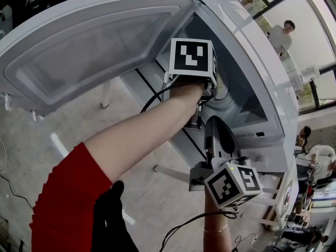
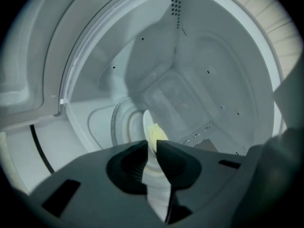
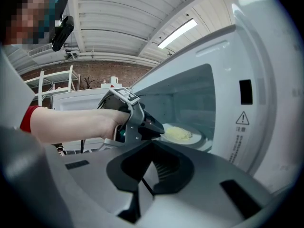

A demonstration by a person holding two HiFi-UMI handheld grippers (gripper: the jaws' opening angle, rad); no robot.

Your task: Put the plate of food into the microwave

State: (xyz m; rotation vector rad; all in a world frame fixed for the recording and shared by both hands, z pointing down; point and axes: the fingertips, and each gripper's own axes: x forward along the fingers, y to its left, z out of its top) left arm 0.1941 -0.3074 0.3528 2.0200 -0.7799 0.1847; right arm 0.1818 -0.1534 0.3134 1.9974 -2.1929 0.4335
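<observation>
Inside the microwave (image 1: 252, 62) the plate (image 3: 198, 137) lies flat; left tongs (image 2: 151, 144) slightly parted around its rim, right tongs (image 3: 152, 146) closed, empty.

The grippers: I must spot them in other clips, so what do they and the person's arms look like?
The left gripper and right gripper are grey with dark ribbed pads, each topped by a white cube bearing black square markers. Black cables trail from them. The left arm wears a red sleeve; the right wrist a thin bracelet.
</observation>
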